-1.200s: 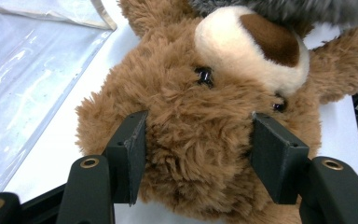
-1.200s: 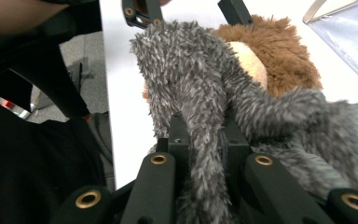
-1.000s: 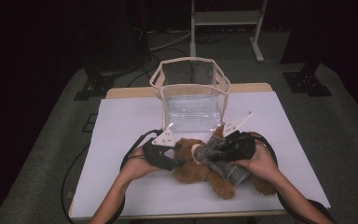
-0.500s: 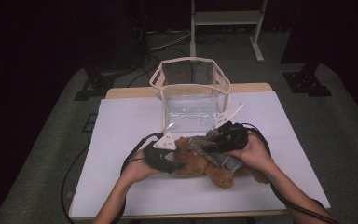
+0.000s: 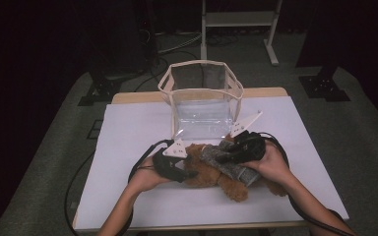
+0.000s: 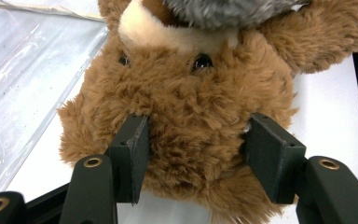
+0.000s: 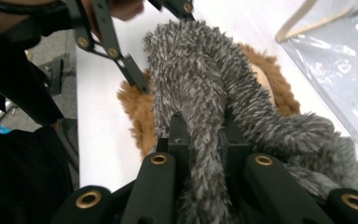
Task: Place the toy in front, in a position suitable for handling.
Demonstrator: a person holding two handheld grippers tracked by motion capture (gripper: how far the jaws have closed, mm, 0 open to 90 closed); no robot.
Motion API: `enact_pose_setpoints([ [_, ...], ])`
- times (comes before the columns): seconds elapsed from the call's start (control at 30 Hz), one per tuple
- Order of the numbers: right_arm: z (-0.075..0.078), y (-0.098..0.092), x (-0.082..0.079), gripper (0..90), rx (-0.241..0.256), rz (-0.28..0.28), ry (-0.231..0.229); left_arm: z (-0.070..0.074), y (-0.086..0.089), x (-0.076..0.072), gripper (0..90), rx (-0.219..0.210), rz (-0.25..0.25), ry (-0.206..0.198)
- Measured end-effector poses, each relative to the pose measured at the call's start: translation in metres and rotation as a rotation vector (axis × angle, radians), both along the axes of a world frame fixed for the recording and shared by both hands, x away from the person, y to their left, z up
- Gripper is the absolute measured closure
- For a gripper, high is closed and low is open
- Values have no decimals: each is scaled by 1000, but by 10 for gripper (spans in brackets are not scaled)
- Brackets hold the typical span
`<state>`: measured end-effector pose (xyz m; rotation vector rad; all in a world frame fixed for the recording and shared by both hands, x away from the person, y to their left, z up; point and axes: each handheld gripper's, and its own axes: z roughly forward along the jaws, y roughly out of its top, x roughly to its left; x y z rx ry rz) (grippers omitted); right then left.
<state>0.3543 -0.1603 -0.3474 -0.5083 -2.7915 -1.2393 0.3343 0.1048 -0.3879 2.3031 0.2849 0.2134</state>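
A brown teddy bear (image 5: 211, 176) lies on the white table (image 5: 128, 128) at the front centre, with its face (image 6: 191, 93) turned toward my left gripper. My left gripper (image 6: 196, 154) is shut on the bear's head, with the jaws pressed into the fur on both sides. A grey fuzzy garment (image 5: 229, 163) lies over the bear's body. My right gripper (image 7: 205, 135) is shut on a fold of that grey garment (image 7: 200, 70) and comes in from the right (image 5: 224, 158). The bear's lower body is partly hidden under the garment and the hands.
A clear plastic bag (image 5: 204, 93) with beige trim stands open just behind the bear, and its flap lies flat on the table. Cables loop from both grippers. White table surface spreads out to the left and right.
My right gripper has moved left with the grey garment, drawing it across the bear toward its head. The left gripper stays on the bear's head and has shifted slightly.
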Motion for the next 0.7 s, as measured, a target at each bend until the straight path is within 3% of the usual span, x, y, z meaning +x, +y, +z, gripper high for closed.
enact_pose_setpoints([
  [0.17,11,18,-3,784,23,48,-24,-1,-1,1,422,-9,5,9],
  [0.3,8,34,-4,784,6,84,-31,0,2,0,419,-5,9,3],
  [0.57,-5,12,1,786,-14,54,4,-2,19,-3,414,-37,51,19],
  [0.7,0,17,-3,785,-25,54,1,-8,15,-4,430,-44,44,38],
])
